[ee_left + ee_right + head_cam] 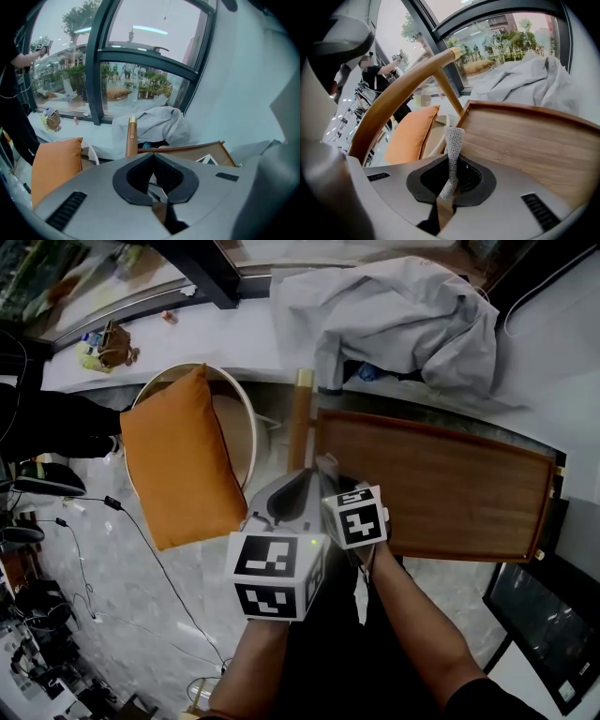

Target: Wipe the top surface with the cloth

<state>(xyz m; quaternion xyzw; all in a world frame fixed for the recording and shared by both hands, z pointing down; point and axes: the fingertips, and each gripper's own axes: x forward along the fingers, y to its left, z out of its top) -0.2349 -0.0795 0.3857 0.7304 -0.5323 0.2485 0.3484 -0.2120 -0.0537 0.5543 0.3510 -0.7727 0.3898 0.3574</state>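
HEAD VIEW
Bench: brown wooden bench [441,488] w/ raised rim, right of centre, top bare.
Right tongs: right tongs [325,474] sit at the bench's left edge, marker cube just behind them.
Cloth: thin grey cloth [327,465] sticks up out of the right tongs, over the bench's left rim.
Left tongs: left tongs [281,502] are just left of the right ones, off the bench, cube nearest the camera.
Cushion: orange cushion [178,460] stands on edge in a round chair [239,390], left of the bench.
Sheet: crumpled grey sheet [394,315] lies on the white sill [187,334] beyond the bench.

LEFT GRIPPER VIEW
Left tongs: left tongs [157,199] closed together, nothing between the pads.
Ahead: bench edge [187,149], wooden post [131,138] w/ brass-coloured cap, grey sheet [157,124] behind, cushion [54,166] at left.
Backdrop: dark window frame [101,61], greenery outside.

RIGHT GRIPPER VIEW
Right tongs: right tongs [443,199] clamped on the cloth's lower end.
Cloth: knit-textured cloth [453,150] rises twisted and upright from the pads; its top end shows against the bench's near corner. Contact w/ the wood can't be told.
Bench: wood-grain top [525,140] fills the right half.
Chair rail: curved wooden rail [403,89] arcs across upper left.
Others: cushion [410,136] left of the cloth, grey sheet [525,77] beyond the bench, a person [377,75] far back by the window.
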